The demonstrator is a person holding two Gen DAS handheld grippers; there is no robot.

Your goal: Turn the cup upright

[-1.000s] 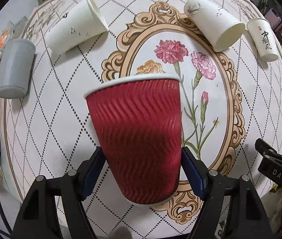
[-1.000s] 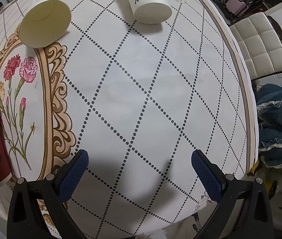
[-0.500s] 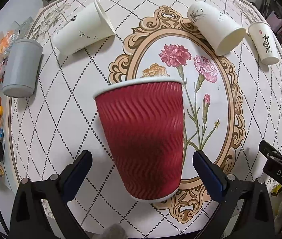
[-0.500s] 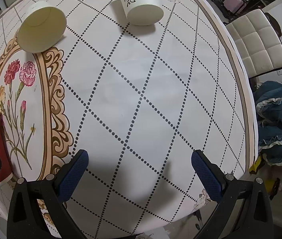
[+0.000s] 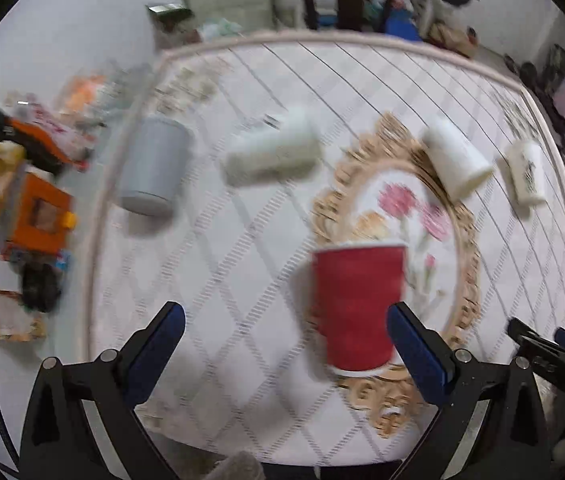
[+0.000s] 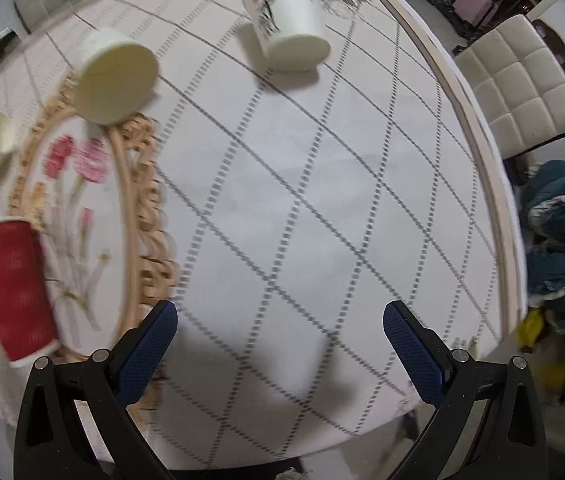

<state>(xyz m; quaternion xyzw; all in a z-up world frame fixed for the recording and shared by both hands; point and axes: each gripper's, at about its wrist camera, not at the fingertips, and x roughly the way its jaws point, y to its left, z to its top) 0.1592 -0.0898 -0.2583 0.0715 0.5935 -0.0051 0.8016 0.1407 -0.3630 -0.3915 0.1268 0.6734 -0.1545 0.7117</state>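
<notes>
A red ribbed paper cup [image 5: 356, 308] stands upright on the table, rim up, near the flower picture; it also shows at the left of the right wrist view [image 6: 8, 288]. My left gripper [image 5: 282, 344] is open and empty, pulled back, with the red cup just inside its right finger [image 5: 416, 354]. My right gripper [image 6: 280, 346] is open and empty above bare tablecloth. Two white cups [image 5: 272, 152] [image 5: 456, 162] lie on their sides. A grey cup [image 5: 152, 166] and a white cup with lettering [image 6: 286, 26] stand rim down.
The round table [image 6: 282, 200] has a diamond-pattern cloth with a gold-framed flower picture [image 5: 414, 208]. Snack packets and an orange box [image 5: 38, 212] lie on the floor left of it. A white chair [image 6: 522, 84] and blue fabric [image 6: 562, 240] are at the right.
My left gripper let go of the red cup, opened wide and pulled back to the left and up. The cup stays upright on the table. The right gripper drew back a little.
</notes>
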